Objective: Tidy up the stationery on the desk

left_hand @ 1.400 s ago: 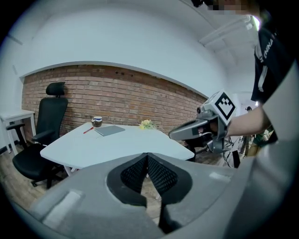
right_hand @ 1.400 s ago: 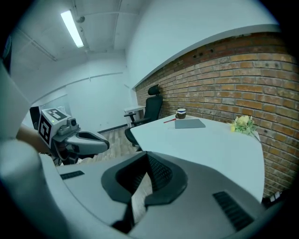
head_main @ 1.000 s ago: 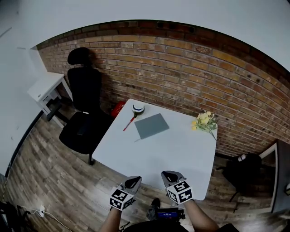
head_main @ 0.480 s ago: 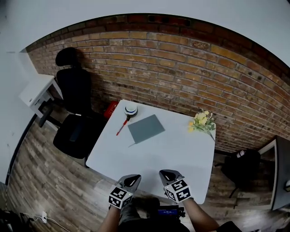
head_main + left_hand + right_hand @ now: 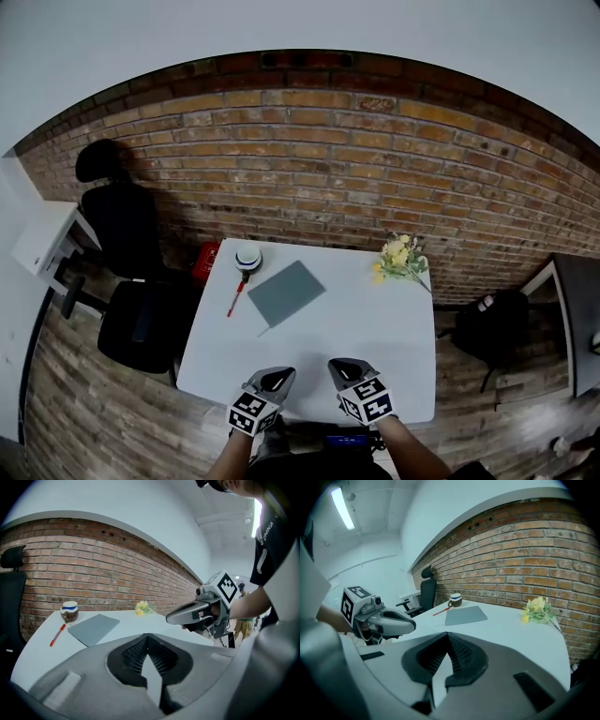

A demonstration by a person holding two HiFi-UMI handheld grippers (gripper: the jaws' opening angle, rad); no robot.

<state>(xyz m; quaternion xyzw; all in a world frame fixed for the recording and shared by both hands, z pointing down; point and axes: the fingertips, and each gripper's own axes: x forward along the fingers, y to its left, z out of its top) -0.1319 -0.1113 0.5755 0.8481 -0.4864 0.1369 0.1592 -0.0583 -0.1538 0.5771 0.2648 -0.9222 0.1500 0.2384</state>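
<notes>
On the white desk (image 5: 375, 328) lie a grey notebook (image 5: 286, 292) (image 5: 93, 628) (image 5: 465, 615), a red pen (image 5: 235, 296) (image 5: 57, 634) (image 5: 441, 611) left of it, and a pencil (image 5: 265, 328) by the notebook's near corner. A mug-like cup (image 5: 247, 260) (image 5: 69, 611) (image 5: 454, 600) stands at the far left corner. My left gripper (image 5: 274, 379) (image 5: 148, 660) and right gripper (image 5: 348, 367) (image 5: 449, 660) hover side by side over the desk's near edge, both shut and empty, well short of the stationery.
Yellow flowers (image 5: 398, 259) (image 5: 539, 609) lie at the desk's far right corner against the brick wall. A black office chair (image 5: 127, 281) stands left of the desk, with a red object (image 5: 204, 262) on the floor behind it. A black bag (image 5: 492, 328) sits on the floor to the right.
The view has swung and come closer to the desk, so the desk sits more squarely ahead. Both grippers have moved forward to its near edge, still shut.
</notes>
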